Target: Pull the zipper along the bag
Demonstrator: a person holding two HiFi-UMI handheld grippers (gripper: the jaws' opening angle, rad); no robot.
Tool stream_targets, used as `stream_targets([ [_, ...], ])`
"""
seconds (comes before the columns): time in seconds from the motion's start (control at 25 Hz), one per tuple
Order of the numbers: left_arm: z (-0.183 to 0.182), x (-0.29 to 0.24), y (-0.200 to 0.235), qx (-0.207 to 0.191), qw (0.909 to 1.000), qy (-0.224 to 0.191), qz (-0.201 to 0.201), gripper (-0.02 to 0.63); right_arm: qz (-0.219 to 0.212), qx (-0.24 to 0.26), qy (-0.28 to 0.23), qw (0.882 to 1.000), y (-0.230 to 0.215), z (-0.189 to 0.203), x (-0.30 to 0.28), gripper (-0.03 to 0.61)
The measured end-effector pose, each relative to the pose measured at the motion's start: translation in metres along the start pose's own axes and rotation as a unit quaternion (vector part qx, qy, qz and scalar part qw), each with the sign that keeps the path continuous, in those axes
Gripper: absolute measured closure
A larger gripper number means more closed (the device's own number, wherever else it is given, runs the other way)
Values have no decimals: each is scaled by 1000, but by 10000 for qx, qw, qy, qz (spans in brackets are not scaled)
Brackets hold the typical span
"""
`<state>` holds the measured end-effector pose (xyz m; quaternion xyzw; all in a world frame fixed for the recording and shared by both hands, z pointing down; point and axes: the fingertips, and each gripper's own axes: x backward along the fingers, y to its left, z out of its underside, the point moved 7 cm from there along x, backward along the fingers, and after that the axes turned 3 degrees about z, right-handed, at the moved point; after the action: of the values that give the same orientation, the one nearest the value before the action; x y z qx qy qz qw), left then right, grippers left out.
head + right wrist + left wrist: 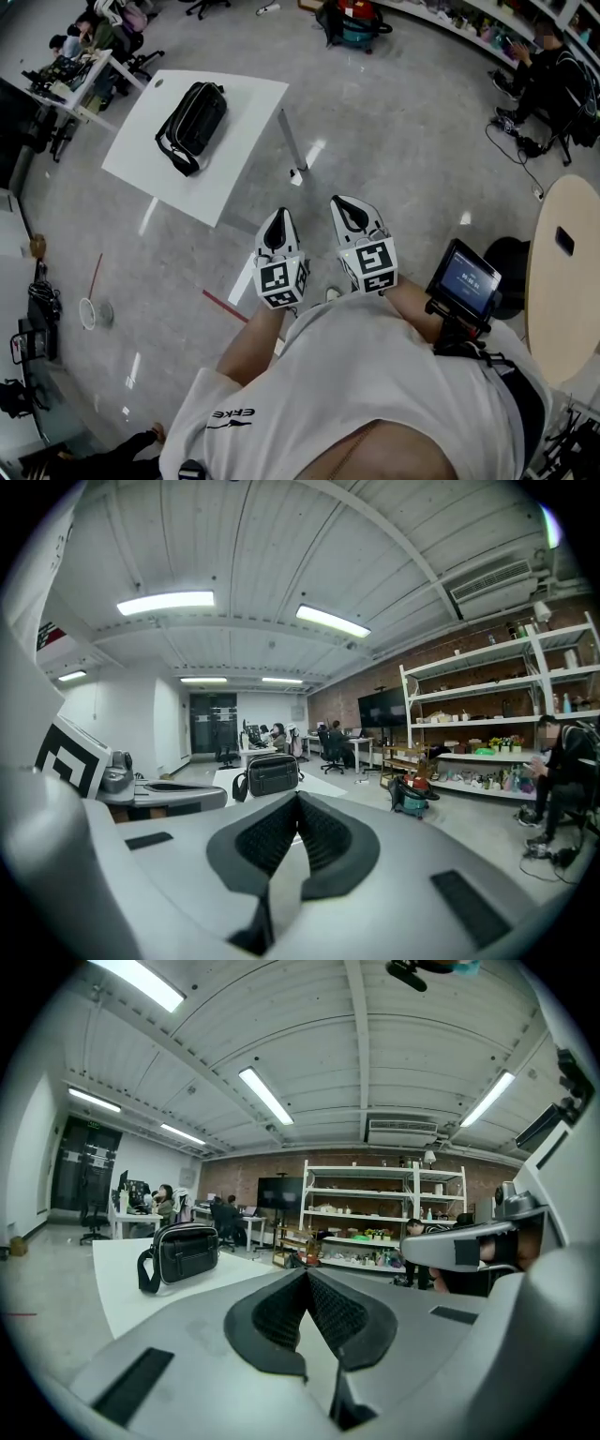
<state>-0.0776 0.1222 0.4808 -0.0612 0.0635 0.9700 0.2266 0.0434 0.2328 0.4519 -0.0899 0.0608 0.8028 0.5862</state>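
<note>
A black bag [192, 122] lies on a white table [246, 155] at the upper left of the head view, well away from both grippers. My left gripper [278, 225] and right gripper [349, 208] are held side by side close to my chest, above the floor and short of the table. Both are shut with nothing between the pads. In the left gripper view the bag [181, 1252] stands on the table [122, 1293], far beyond the meeting jaw tips of the left gripper [307, 1274]. The right gripper view has the bag [272, 773] small and distant past the right gripper [298, 797].
A tablet [464, 278] is mounted by my right forearm. A round wooden table [562, 272] stands at the right. A seated person [553, 75] is at the far right, desks with people [75, 56] at the far left. Shelving [366, 1213] lines the back wall.
</note>
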Motion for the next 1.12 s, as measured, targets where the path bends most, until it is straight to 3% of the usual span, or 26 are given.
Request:
stream_targets([
  [0.4,-27,-85,8,-25,9977,10,-677,611,-490,41,-94,9987,-67,-33,-79,574],
  [0.68,-28,-123,5,-65,9922,66,-1245,611,-967,-12,-65,9953,-101,-34,-119,574],
  [0.96,-11,-145,32,-60,9827,258,-1835,611,-1413,-106,96,9899,-106,-20,-174,574],
  [1.12,-20,-143,50,-2,9778,256,-2079,611,-1548,-90,152,9878,-97,-31,-189,574],
])
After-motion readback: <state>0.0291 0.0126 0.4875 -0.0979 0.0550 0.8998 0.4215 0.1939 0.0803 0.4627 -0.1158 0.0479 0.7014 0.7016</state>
